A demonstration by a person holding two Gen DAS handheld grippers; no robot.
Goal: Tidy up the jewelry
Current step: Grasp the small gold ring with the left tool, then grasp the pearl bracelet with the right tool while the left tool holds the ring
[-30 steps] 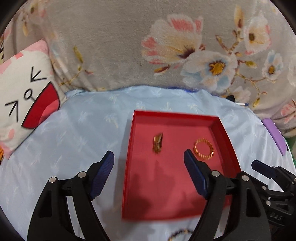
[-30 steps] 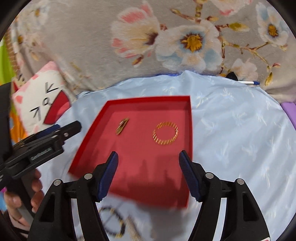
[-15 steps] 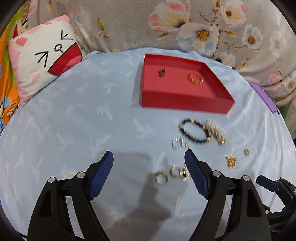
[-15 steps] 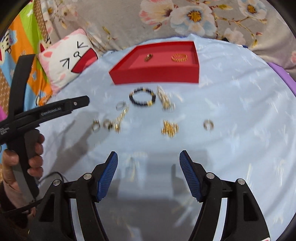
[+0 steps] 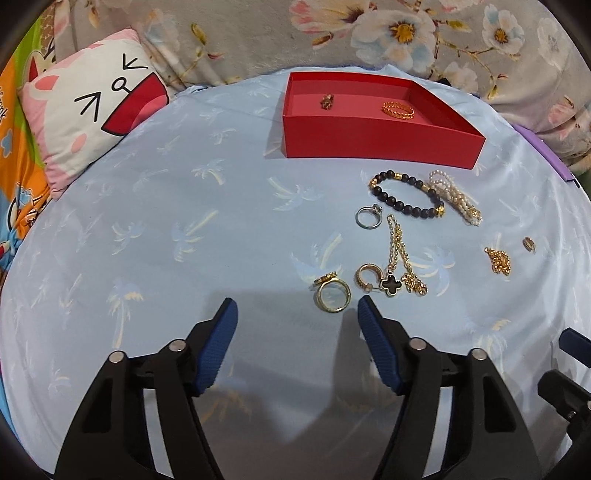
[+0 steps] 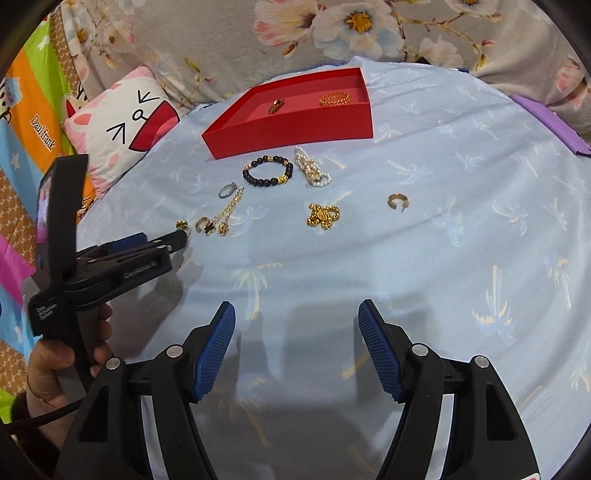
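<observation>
A red tray (image 5: 380,142) at the far side of the blue cloth holds a gold ring (image 5: 398,110) and a small gold piece (image 5: 327,101). In front of it lie a black bead bracelet (image 5: 397,204), a pearl bracelet (image 5: 456,197), a silver ring (image 5: 375,209), a clover pendant chain (image 5: 391,283), a hoop earring (image 5: 365,275) and a gold ring (image 5: 327,279). My left gripper (image 5: 296,310) hovers just short of that gold ring, its jaws closing with nothing between them. My right gripper (image 6: 297,310) is open over bare cloth, short of a gold chain clump (image 6: 323,216).
A cat-face pillow (image 5: 92,110) sits at the far left and a floral blanket (image 5: 258,33) rises behind the tray. A purple object (image 5: 543,147) lies at the right edge. A person's hand (image 6: 55,365) holds the left gripper's handle.
Both grippers drew back from above the tray and sank toward the cloth, bringing the loose jewelry into view. The left jaws stand narrower than before.
</observation>
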